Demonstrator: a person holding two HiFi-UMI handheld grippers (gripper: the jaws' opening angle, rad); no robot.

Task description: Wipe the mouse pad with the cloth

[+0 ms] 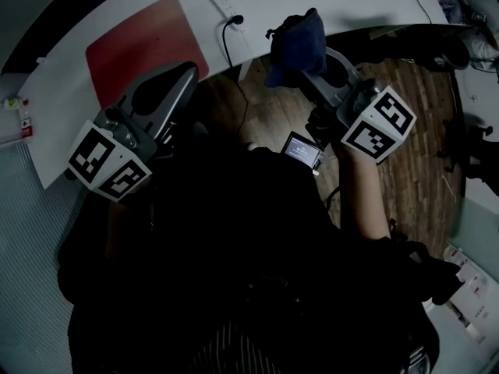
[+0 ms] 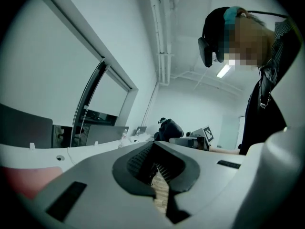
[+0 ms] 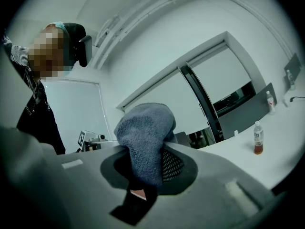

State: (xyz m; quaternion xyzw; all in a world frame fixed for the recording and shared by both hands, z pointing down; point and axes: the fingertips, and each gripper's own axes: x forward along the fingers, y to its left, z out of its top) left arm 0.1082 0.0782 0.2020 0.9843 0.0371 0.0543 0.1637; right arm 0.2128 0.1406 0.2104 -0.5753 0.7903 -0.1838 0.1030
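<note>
Cloth of dark blue terry [image 1: 296, 41] sits bunched in our right gripper [image 1: 318, 68], whose jaws are clamped on its lower part while the rest mushrooms above them. We hold it near the front edge of the curved white desk [image 1: 351, 2], well apart from the flat red rectangular mouse pad [image 1: 144, 45], which lies on the desk to our left. Our left gripper [image 1: 184, 75] has its jaws brought together with nothing between them, only a thin slit showing wooden floor; its tips are just beside the pad's near corner. Each gripper's cube [image 1: 105, 162] bears bold black-and-white square markers. A small lit screen [image 1: 302, 150] by our body and the label on a clear bottle of amber drink [image 3: 258, 138] are too small to read.
</note>
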